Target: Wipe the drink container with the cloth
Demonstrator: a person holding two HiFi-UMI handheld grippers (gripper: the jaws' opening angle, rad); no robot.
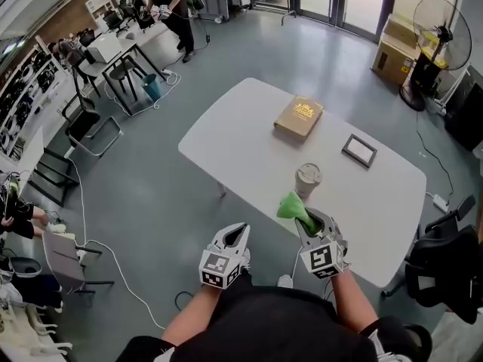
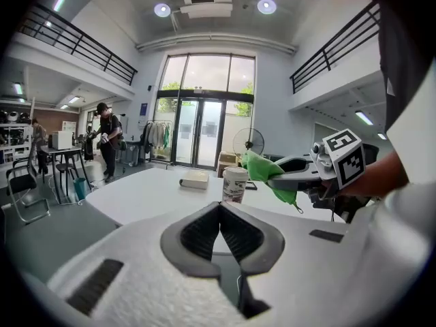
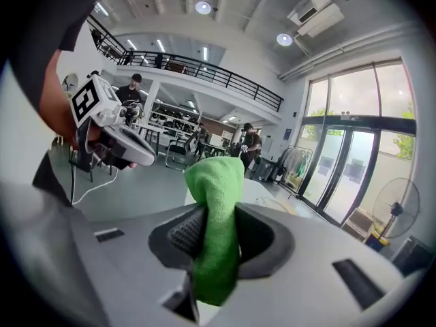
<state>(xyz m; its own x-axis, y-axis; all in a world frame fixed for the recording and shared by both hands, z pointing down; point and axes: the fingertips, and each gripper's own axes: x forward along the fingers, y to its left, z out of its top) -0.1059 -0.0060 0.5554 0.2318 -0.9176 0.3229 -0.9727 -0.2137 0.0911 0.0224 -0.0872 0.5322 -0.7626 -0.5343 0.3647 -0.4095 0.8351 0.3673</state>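
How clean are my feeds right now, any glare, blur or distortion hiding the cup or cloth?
Head view: even light, sharp, cup and cloth both clear. Left gripper view: strong fisheye, black corners, bright windows behind the cup but no washout. Right gripper view: same distortion; cloth fills the centre, cup not seen.

On the table, the drink container stands near the front edge, a book behind it and a frame lying to its right. The cloth, between the jaws of the right hand-held gripper, sits just in front of the drink container. The left hand-held gripper is further left, off the table's edge, over the floor. A fan stands beyond the table, far right.
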